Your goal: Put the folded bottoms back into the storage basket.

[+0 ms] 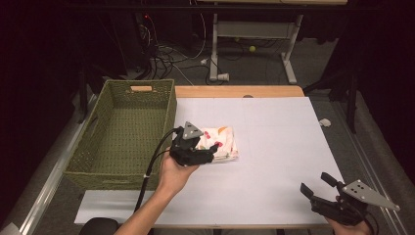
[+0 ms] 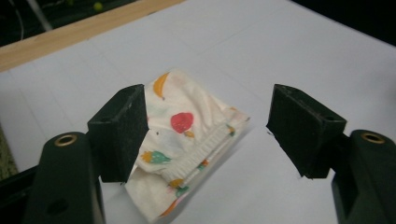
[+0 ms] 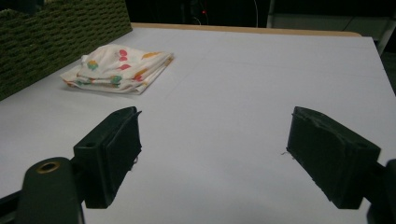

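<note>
my left gripper hovers, fingers spread, over the folded cloth on the worktop beside the basket. right gripper idle, fingers spread. a shallow pinch risks lifting one layer, unfolding it.

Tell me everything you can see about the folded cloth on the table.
The folded cloth is soft white fabric printed with small red, orange and teal fruit-like shapes, with a ribbed white band along one edge. It lies flat in layers on the white table, just right of the green woven basket. The left tool is open above it, one jaw over its edge; whether that jaw touches it is unclear. The right tool is open, far off.
</note>
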Demonstrator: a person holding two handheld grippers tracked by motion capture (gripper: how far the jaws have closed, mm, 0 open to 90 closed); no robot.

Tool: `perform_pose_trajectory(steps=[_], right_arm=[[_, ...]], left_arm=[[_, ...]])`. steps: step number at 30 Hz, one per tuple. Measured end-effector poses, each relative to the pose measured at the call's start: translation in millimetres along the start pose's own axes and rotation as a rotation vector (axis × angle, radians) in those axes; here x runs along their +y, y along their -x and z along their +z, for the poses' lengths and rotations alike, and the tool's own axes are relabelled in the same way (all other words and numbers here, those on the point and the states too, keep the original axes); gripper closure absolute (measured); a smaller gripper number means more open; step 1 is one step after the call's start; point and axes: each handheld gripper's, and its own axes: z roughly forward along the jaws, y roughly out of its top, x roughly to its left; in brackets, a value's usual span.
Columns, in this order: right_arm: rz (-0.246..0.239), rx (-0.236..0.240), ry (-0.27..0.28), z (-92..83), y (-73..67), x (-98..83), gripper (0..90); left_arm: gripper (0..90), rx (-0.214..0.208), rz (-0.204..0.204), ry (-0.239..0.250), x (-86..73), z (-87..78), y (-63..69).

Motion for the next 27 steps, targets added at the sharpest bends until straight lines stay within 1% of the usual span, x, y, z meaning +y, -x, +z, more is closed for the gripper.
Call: perform_pose_trajectory(steps=[3, 4, 7, 11, 15, 18, 19, 23, 27], right_arm=[[0.0, 0.002, 0.006, -0.4, 0.0, 0.1, 17.9], [0.0, 0.002, 0.006, -0.4, 0.0, 0.1, 17.9], [0.001, 0.004, 0.009, -0.2, 0.1, 0.2, 17.9], [-0.001, -0.001, 0.013, -1.3, 0.2, 0.1, 17.9], [-0.001, 0.0, 0.015, -1.4, 0.3, 0.1, 17.9], [0.002, 0.002, 0.015, -1.2, 0.8, -0.1, 17.9], [0.001, 0.001, 0.016, -1.1, 1.1, -0.1, 17.9], [0.001, 0.003, 0.016, -1.4, 0.7, 0.0, 17.9], [0.001, 0.004, 0.016, -1.3, 1.0, 0.0, 17.9]], left_arm=[[27.0, 0.005, -0.019, -0.035, 6.4, 13.1, -4.0], [27.0, 0.005, -0.019, -0.035, 6.4, 13.1, -4.0], [27.0, 0.019, -0.037, -0.069, 10.9, 27.6, -9.1], [27.0, 0.006, -0.092, -0.129, 15.7, 46.1, -17.6], [26.9, 0.05, -0.072, -0.166, 20.8, 58.5, -21.4], [26.9, 0.063, -0.092, -0.179, 24.9, 66.0, -27.1], [26.8, 0.059, -0.098, -0.187, 26.5, 69.6, -29.7], [24.5, 0.065, -0.107, -0.242, 30.3, 83.6, -37.1], [24.2, 0.074, -0.146, -0.264, 30.8, 93.5, -48.4]])
